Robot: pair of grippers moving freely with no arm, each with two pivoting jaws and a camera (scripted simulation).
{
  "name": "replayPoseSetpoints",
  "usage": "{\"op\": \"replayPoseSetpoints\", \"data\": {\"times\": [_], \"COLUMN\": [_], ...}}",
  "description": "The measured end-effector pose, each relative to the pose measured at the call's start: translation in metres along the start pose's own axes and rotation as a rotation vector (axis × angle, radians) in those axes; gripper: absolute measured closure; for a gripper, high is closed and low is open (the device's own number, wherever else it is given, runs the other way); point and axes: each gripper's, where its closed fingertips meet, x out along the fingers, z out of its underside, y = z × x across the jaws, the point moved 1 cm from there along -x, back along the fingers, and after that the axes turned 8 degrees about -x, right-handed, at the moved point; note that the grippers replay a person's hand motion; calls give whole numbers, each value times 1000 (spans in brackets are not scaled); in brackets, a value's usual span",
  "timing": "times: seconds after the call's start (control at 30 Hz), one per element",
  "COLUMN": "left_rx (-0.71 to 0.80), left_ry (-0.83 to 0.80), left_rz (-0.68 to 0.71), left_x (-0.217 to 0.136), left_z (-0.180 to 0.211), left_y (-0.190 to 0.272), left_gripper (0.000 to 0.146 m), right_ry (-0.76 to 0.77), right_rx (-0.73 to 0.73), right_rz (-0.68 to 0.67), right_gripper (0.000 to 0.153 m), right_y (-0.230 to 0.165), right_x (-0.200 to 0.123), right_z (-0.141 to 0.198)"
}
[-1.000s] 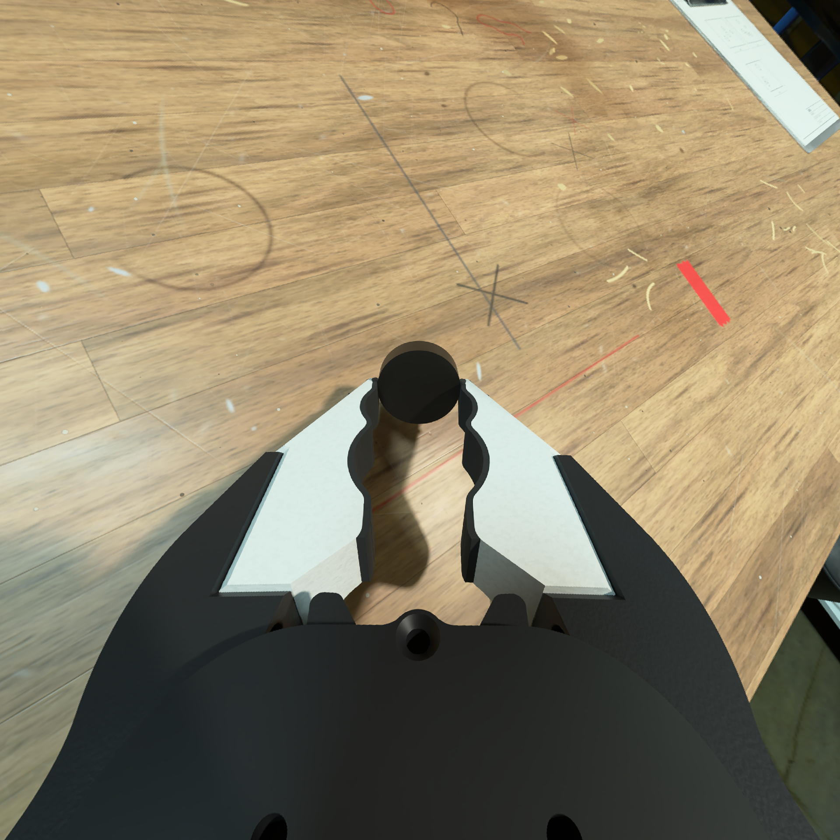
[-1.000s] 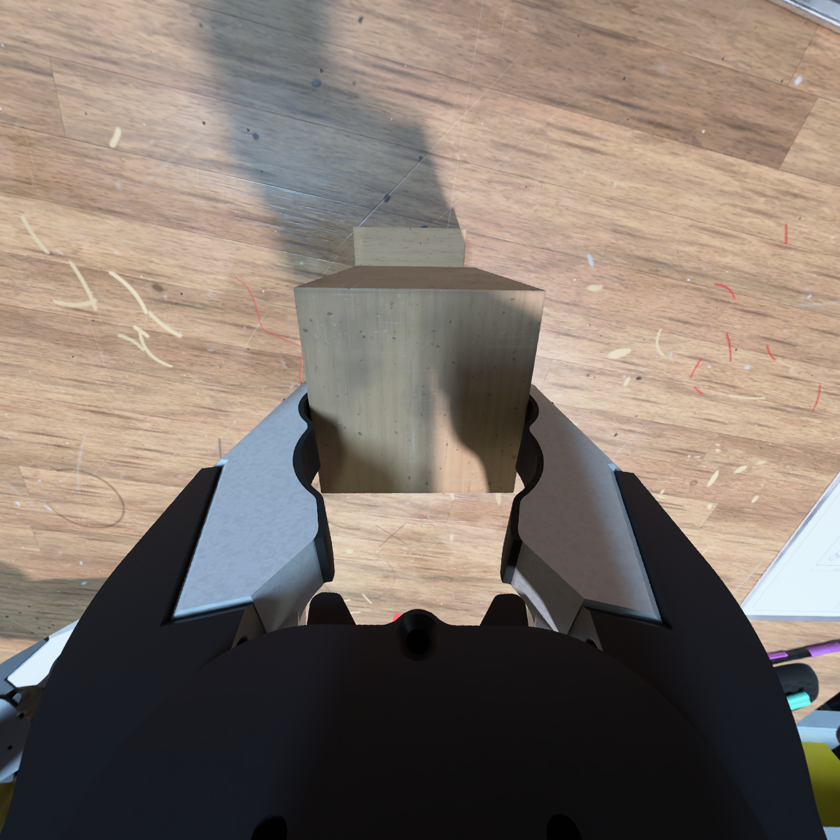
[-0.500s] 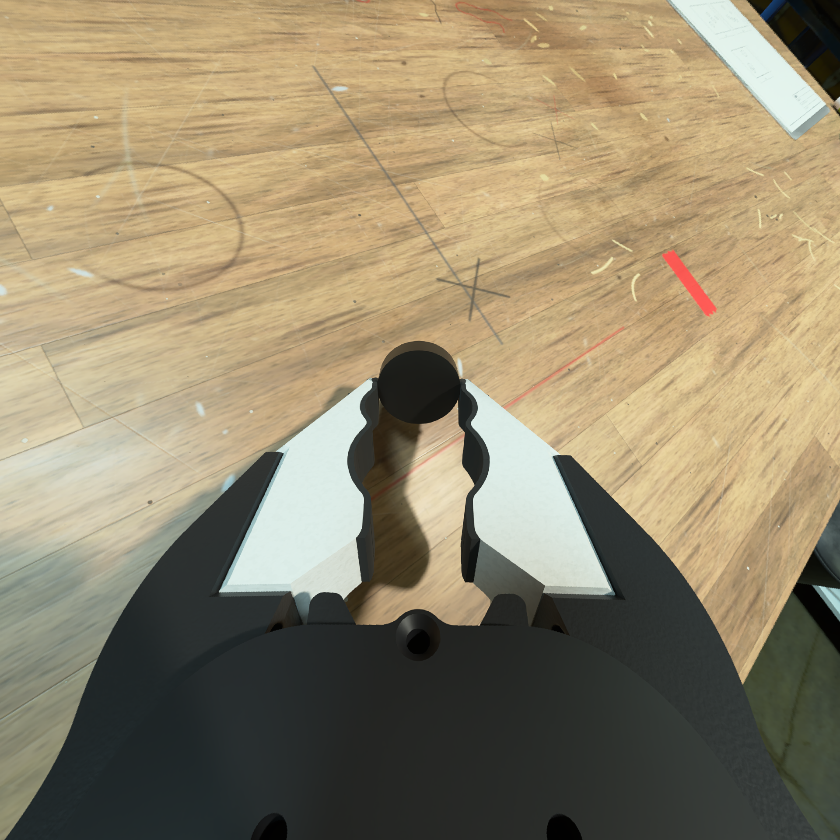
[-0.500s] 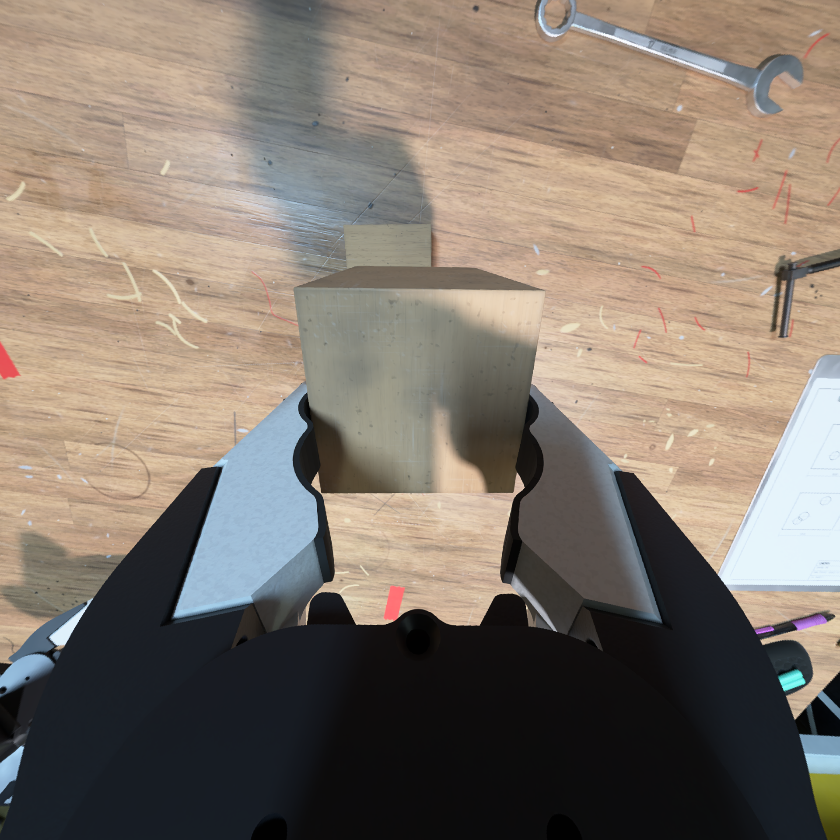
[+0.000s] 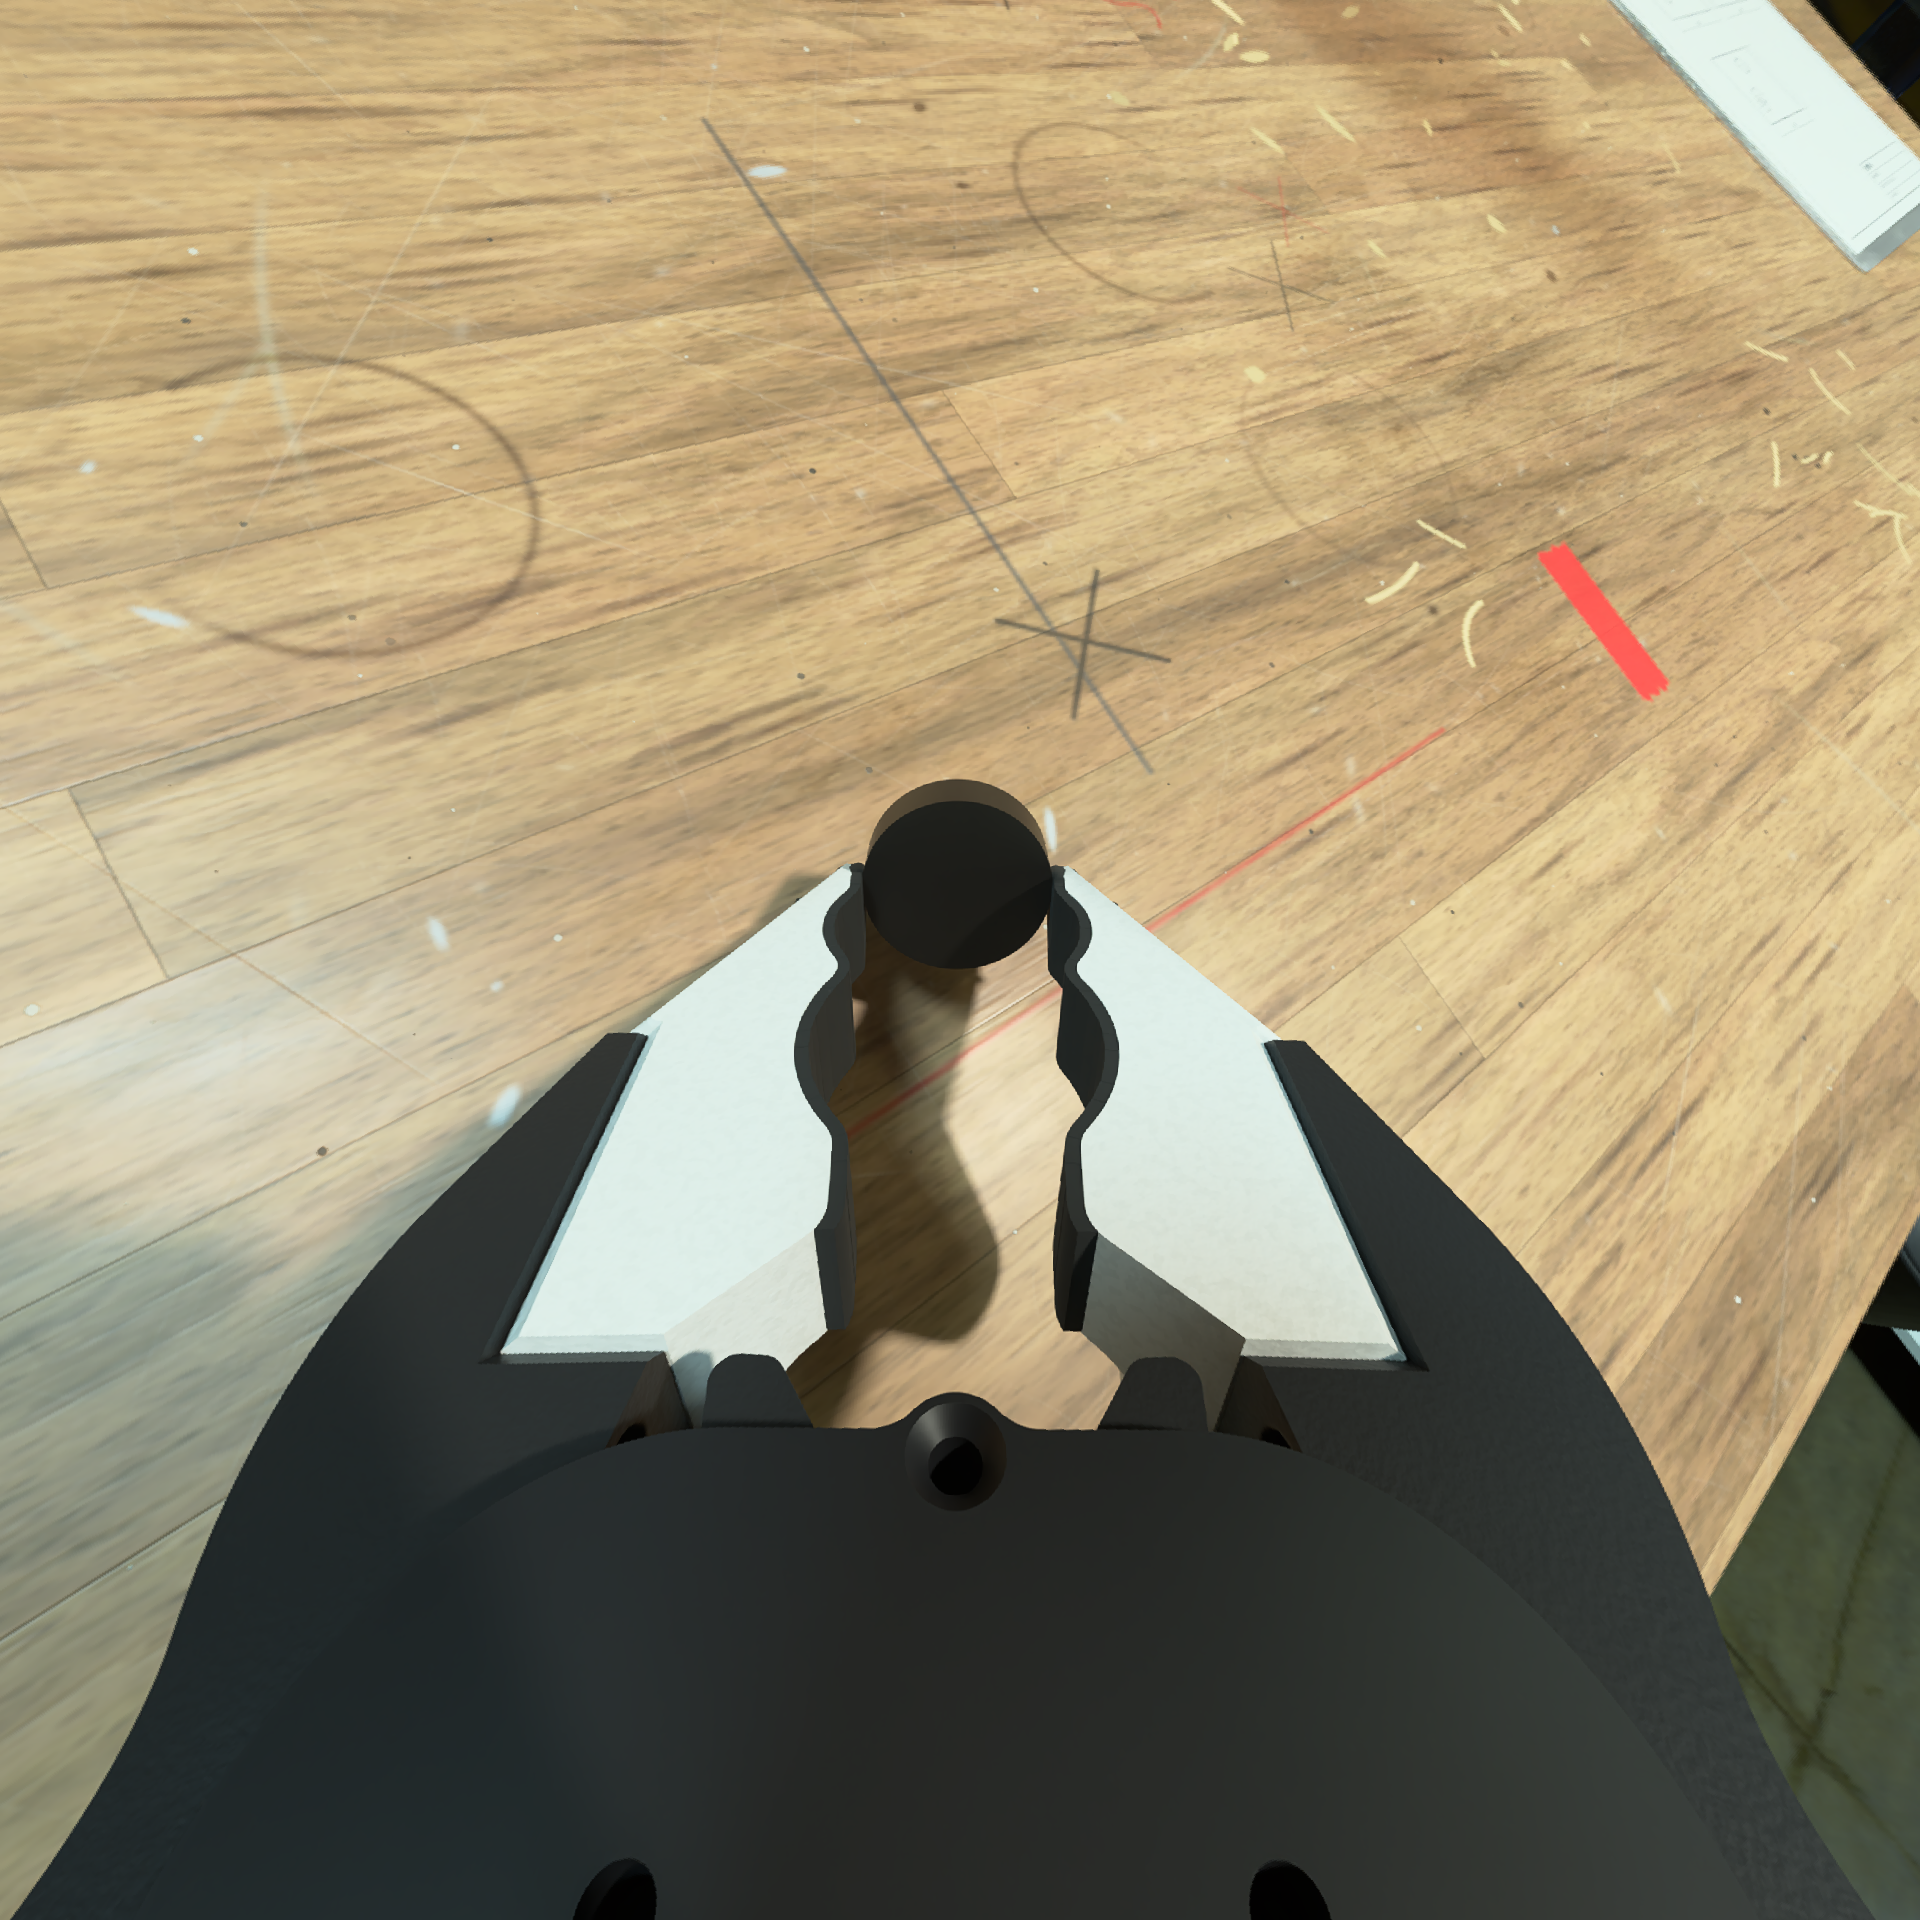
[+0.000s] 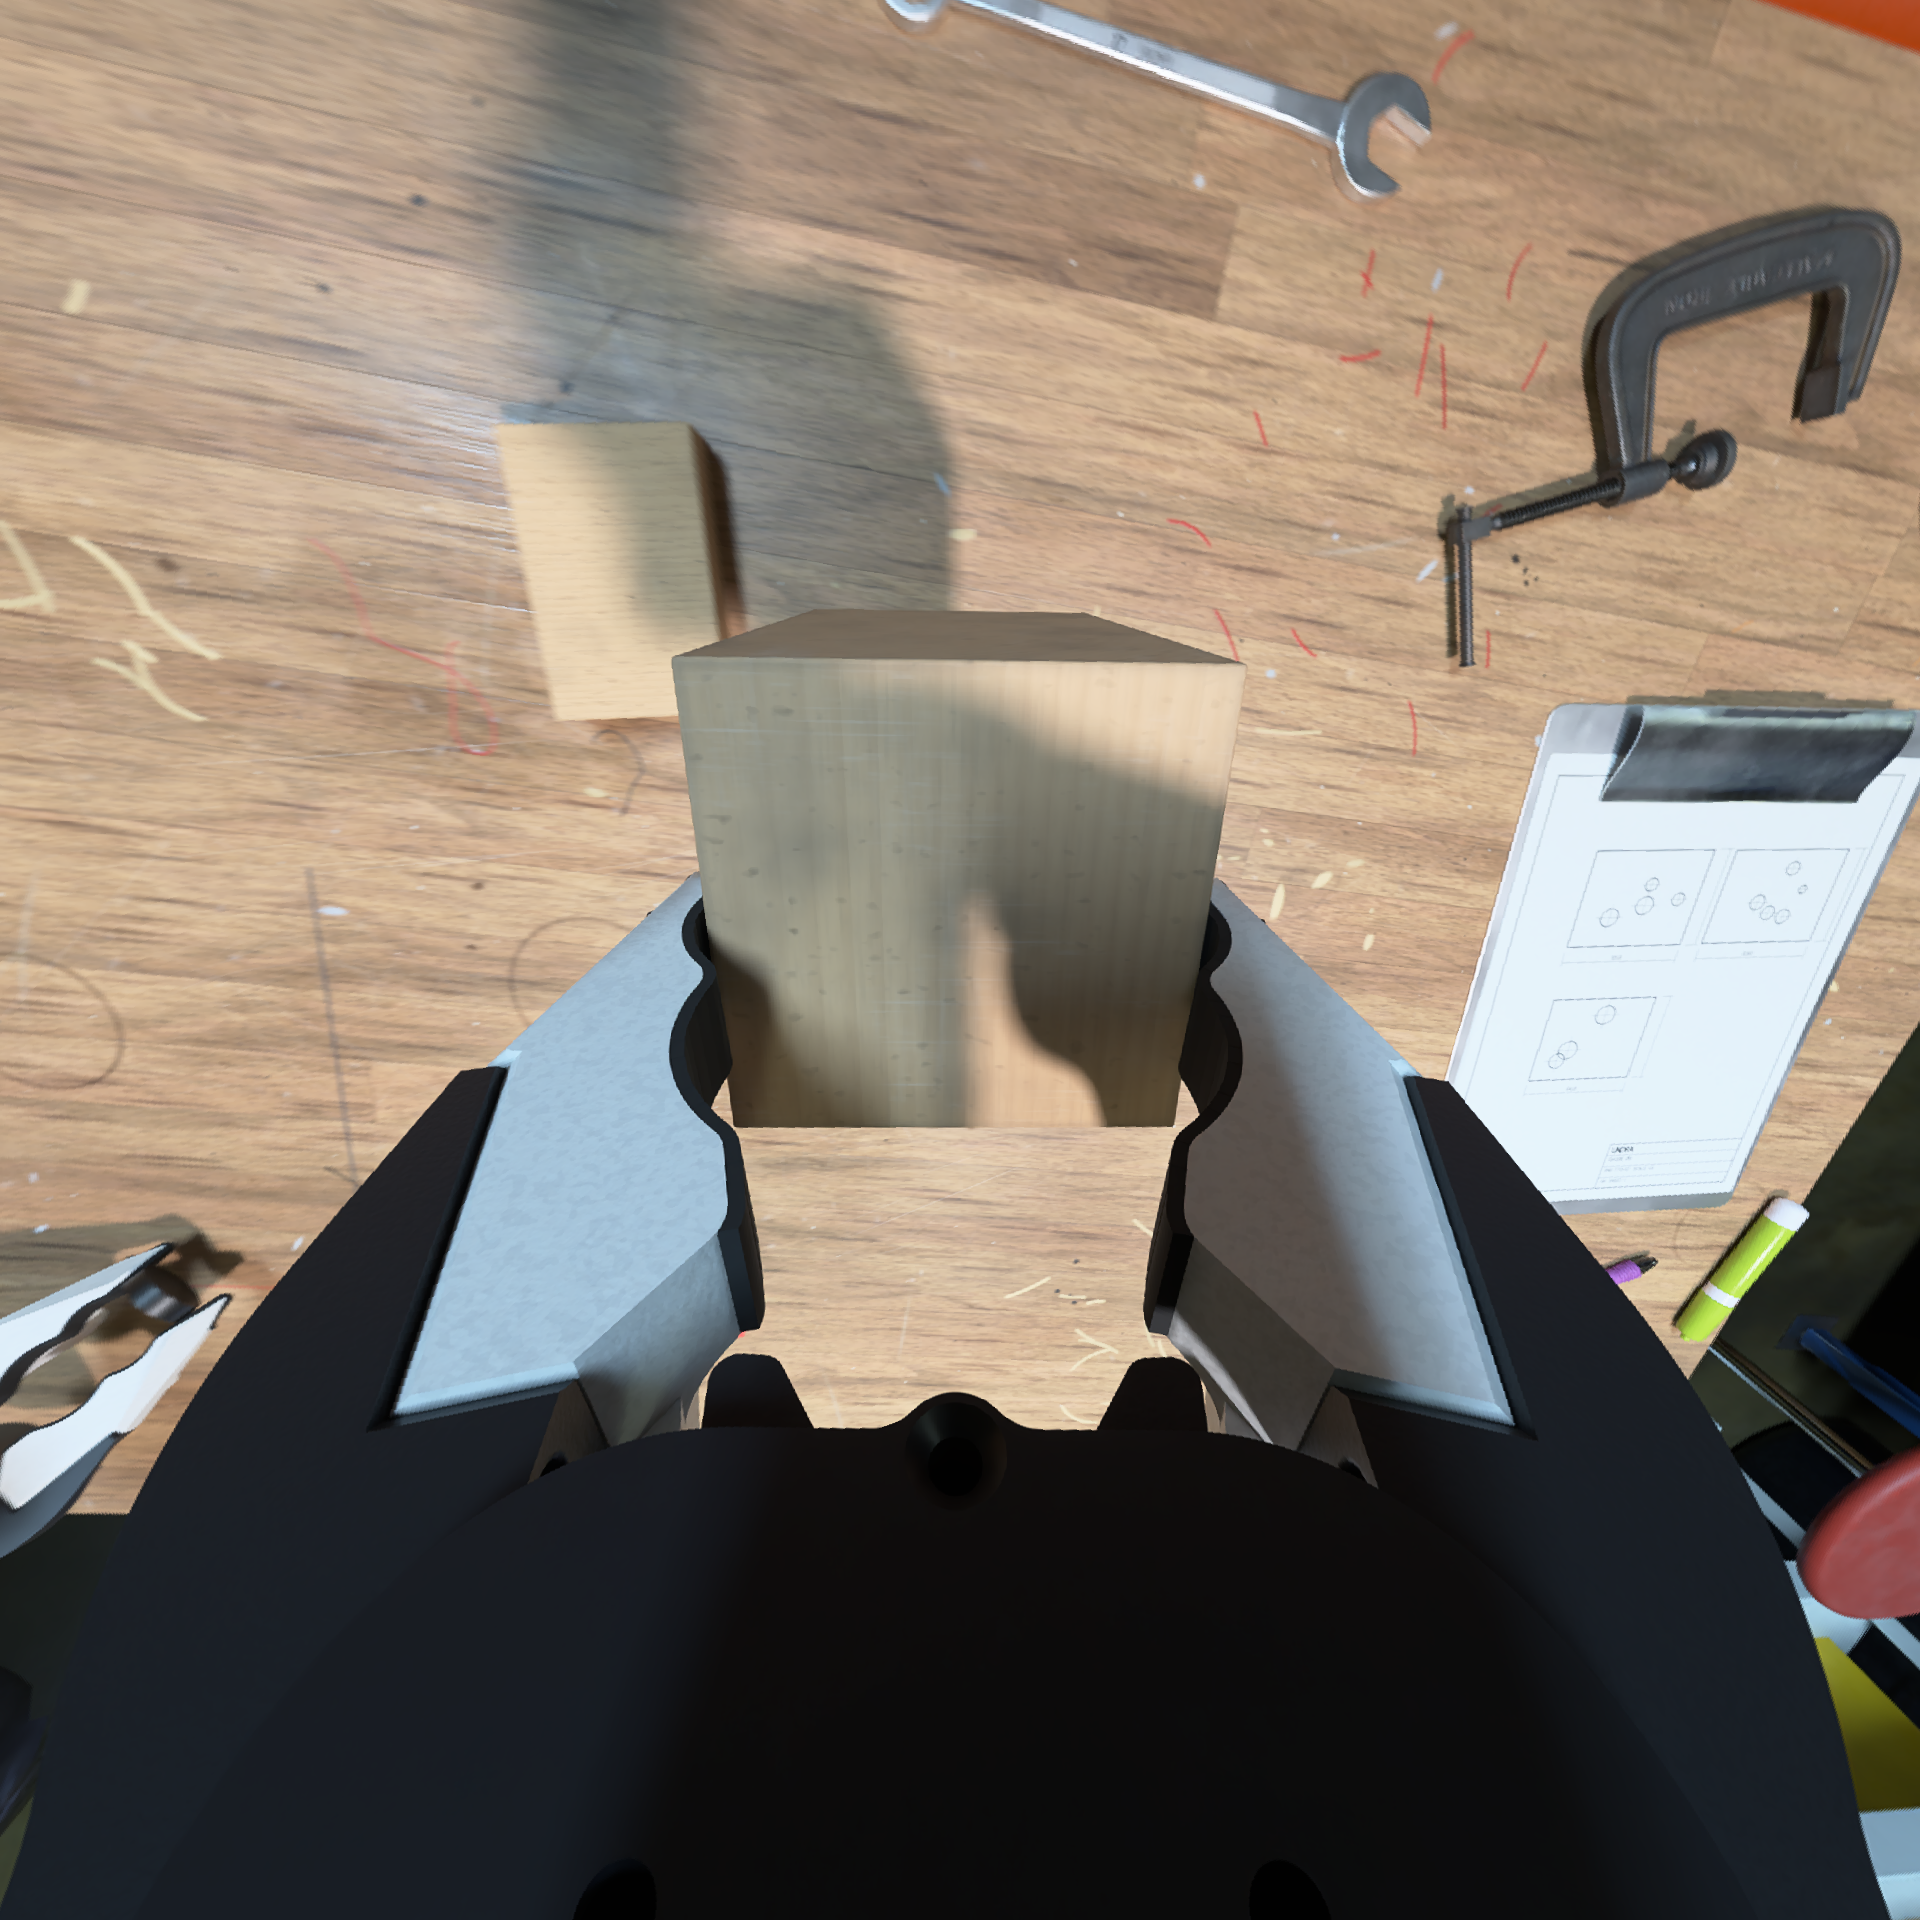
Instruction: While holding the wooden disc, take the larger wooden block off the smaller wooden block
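My left gripper (image 5: 956, 883) is shut on the wooden disc (image 5: 956, 878), which looks dark and round between the fingertips, held above the workbench. My right gripper (image 6: 956, 935) is shut on the larger wooden block (image 6: 956, 862), a pale cube held clear above the bench. The smaller wooden block (image 6: 618, 566) lies alone on the bench, up and to the left of the held cube, apart from it. The left gripper also shows in the right wrist view (image 6: 94, 1351) at the far left edge.
A steel wrench (image 6: 1195, 83) lies at the top, a dark C-clamp (image 6: 1704, 395) at the upper right. A clipboard with a drawing sheet (image 6: 1683, 966) sits at the right, markers (image 6: 1735, 1268) below it. In the left wrist view, red tape (image 5: 1600, 623) and the bench edge (image 5: 1766, 1475) lie right.
My right gripper has risen and shifted right with the larger block, so the smaller block now shows apart at the upper left. The left gripper has drifted slightly with the disc still held.
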Motion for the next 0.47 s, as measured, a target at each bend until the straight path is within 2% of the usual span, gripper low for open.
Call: {"op": "replayPoseSetpoints", "data": {"times": [0.2, 0.37, 0.47], "left_rx": [-6, -35, -42], "left_ry": [-12, -24, -26], "left_rz": [-16, -1, -12], "left_x": [3, 6, 7], "left_z": [0, 1, 0], "left_y": [-6, -7, -12], "left_gripper": [111, 111, 111], "right_ry": [-62, -126, -146], "right_rx": [20, 18, 26], "right_rz": [-20, -59, -86], "right_gripper": [63, 63, 63], "right_y": [41, 58, 66], "right_x": [62, 127, 155], "right_z": [16, 24, 21]}}
